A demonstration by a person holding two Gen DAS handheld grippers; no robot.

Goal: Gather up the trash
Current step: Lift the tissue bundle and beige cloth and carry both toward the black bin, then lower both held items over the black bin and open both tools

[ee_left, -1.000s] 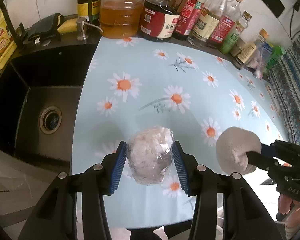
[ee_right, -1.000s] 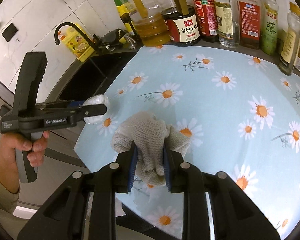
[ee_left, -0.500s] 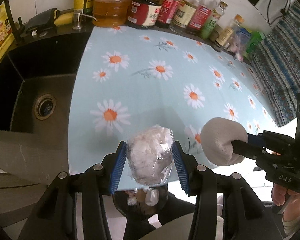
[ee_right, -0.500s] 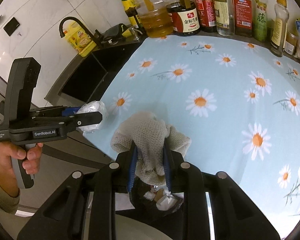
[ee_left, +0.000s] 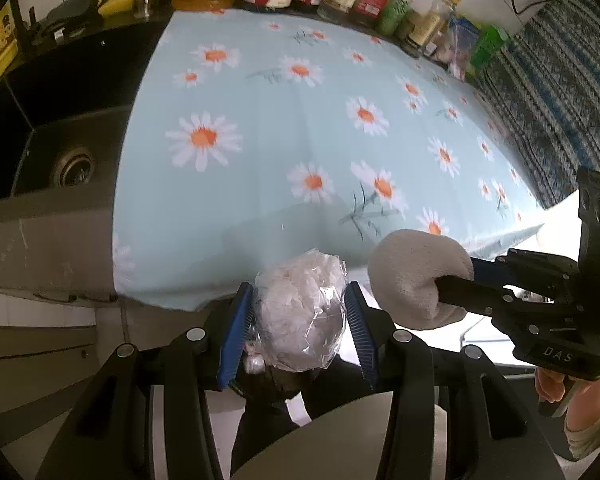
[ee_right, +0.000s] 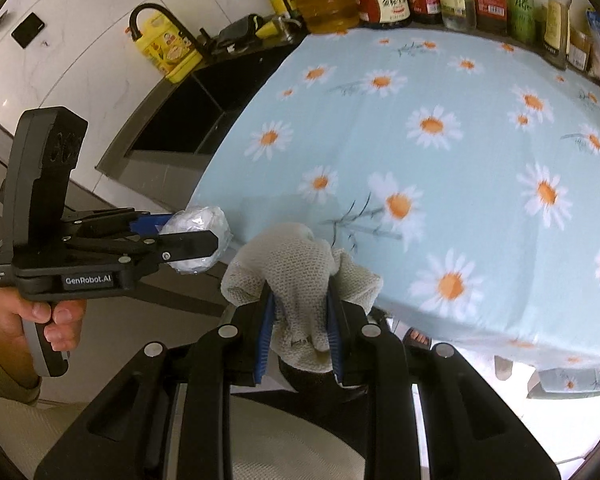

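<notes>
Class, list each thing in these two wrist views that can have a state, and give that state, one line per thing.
Left gripper: shut on the plastic bundle.
Plastic bundle: crumpled, clamped between the fingers, off the tablecloth, beyond its front edge.
Right gripper: shut on the knitted cloth.
Knitted cloth: bunched, held off the counter.
Daisy tablecloth: spread flat, front edge hanging down.
Sink: no water or dishes seen.
</notes>
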